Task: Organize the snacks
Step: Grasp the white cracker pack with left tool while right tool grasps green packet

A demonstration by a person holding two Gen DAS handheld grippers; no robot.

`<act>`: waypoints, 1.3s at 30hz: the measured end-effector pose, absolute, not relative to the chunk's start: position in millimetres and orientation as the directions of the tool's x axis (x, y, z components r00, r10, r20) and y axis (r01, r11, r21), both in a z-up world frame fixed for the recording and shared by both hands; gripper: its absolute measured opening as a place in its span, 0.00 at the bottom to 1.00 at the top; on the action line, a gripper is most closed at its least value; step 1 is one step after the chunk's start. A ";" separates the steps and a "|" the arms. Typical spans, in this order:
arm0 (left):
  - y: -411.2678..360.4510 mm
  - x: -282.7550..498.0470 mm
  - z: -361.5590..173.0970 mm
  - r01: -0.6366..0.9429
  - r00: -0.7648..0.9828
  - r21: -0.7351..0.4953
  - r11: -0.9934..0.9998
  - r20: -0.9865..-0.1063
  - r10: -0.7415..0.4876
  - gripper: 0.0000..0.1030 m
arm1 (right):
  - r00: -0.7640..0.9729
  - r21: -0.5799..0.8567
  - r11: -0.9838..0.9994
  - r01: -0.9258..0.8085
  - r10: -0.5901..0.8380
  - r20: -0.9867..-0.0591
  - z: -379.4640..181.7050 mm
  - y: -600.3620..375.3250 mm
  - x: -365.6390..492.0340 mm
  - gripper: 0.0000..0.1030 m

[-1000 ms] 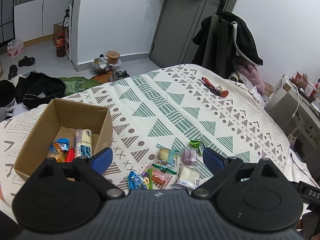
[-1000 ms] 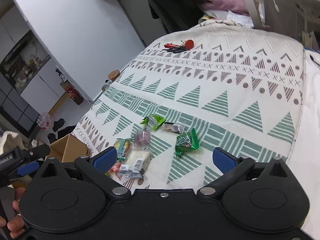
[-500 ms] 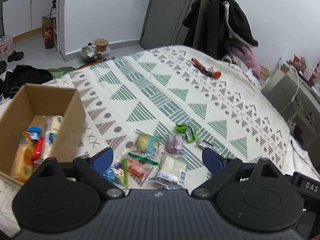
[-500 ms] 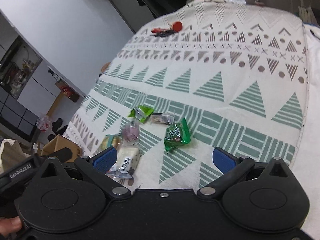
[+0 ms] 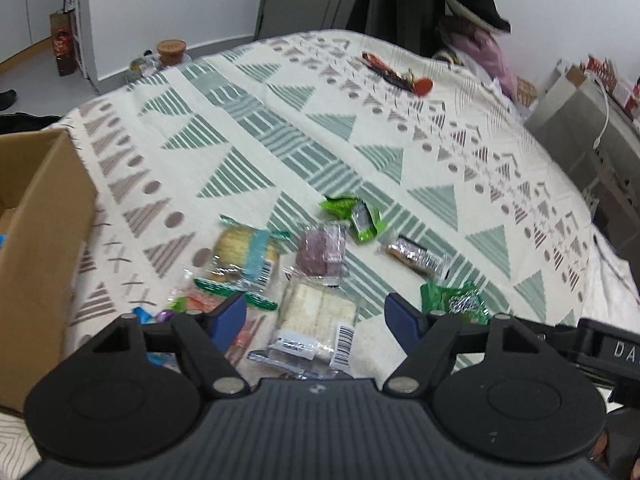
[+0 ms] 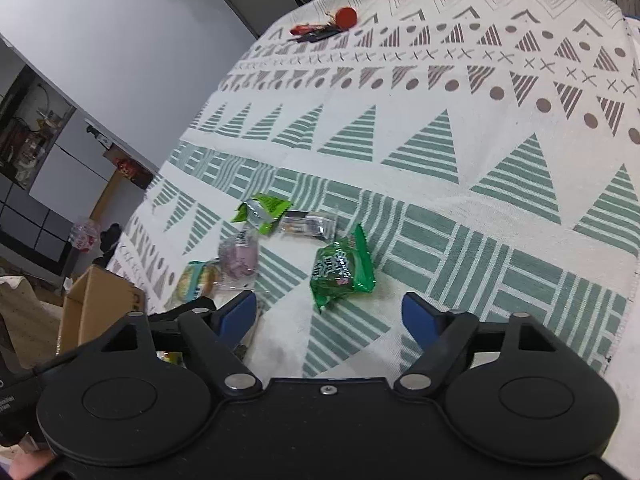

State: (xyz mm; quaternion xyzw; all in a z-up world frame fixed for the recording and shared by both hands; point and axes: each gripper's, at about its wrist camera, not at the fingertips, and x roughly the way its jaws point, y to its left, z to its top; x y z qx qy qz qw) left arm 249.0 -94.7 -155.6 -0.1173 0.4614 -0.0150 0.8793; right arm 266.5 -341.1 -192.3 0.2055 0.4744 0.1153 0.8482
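Several wrapped snacks lie on the patterned bedspread. My left gripper hangs low over a white sandwich-cake packet; its jaws are closing, the packet lies between them, and the pads stand apart from it. Ahead lie a round cake packet, a purple packet and a lime packet. My right gripper is closing just short of a dark green packet, without touching it. The cardboard box stands at the left.
A clear-wrapped bar lies between the green packets. Keys with a red tag rest far back on the bed. A coat-hung chair and a grey cabinet stand beyond the bed's right edge.
Both grippers have dropped closer to the snacks and their jaws have narrowed. In the left wrist view the box has slid to the left edge and the white packet now lies between the fingers.
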 end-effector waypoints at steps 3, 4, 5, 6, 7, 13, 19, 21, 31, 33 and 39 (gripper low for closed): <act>-100.1 257.2 -169.0 -0.076 0.547 -0.215 0.974 -0.825 -0.139 0.67 | 0.515 0.453 0.891 0.011 0.383 -0.767 -198.6 -341.3 272.6 0.70; -101.3 259.5 -173.0 -0.076 0.540 -0.212 0.974 -0.830 -0.138 0.67 | 0.513 0.449 0.894 0.017 0.377 -0.771 -200.9 -341.4 274.9 0.70; -102.7 261.4 -176.6 -0.077 0.534 -0.206 0.975 -0.834 -0.134 0.67 | 0.510 0.445 0.895 0.021 0.373 -0.775 -202.6 -341.0 276.7 0.69; -104.2 263.3 -180.1 -0.077 0.527 -0.196 0.978 -0.840 -0.127 0.67 | 0.509 0.446 0.895 0.025 0.372 -0.776 -204.1 -341.3 278.3 0.69; -106.3 265.0 -183.1 -0.073 0.522 -0.186 0.980 -0.844 -0.121 0.67 | 0.507 0.450 0.892 0.029 0.375 -0.776 -205.6 -342.0 279.8 0.69; -112.5 274.1 -200.2 -0.062 0.489 -0.147 0.987 -0.867 -0.099 0.67 | 0.507 0.459 0.887 0.042 0.377 -0.775 -211.5 -344.7 285.5 0.69; -120.1 272.7 -205.4 -0.050 0.493 -0.082 0.995 -0.869 -0.047 0.60 | 0.508 0.454 0.890 0.042 0.372 -0.777 -213.6 -339.6 292.1 0.68; -119.6 271.8 -204.0 -0.055 0.498 -0.066 0.996 -0.867 -0.030 0.50 | 0.510 0.440 0.897 0.036 0.362 -0.781 -214.4 -334.5 298.2 0.67; -100.0 262.6 -184.9 -0.093 0.523 -0.135 0.986 -0.849 -0.067 0.45 | 0.499 0.382 0.924 0.005 0.329 -0.802 -219.0 -324.2 302.7 0.35; -97.3 260.4 -181.3 -0.098 0.528 -0.138 0.986 -0.847 -0.066 0.45 | 0.506 0.373 0.928 -0.009 0.326 -0.799 -217.0 -322.8 299.8 0.34; -87.3 247.6 -162.9 -0.109 0.563 -0.140 0.984 -0.825 -0.054 0.45 | 0.529 0.380 0.924 -0.030 0.338 -0.779 -205.9 -322.1 288.6 0.33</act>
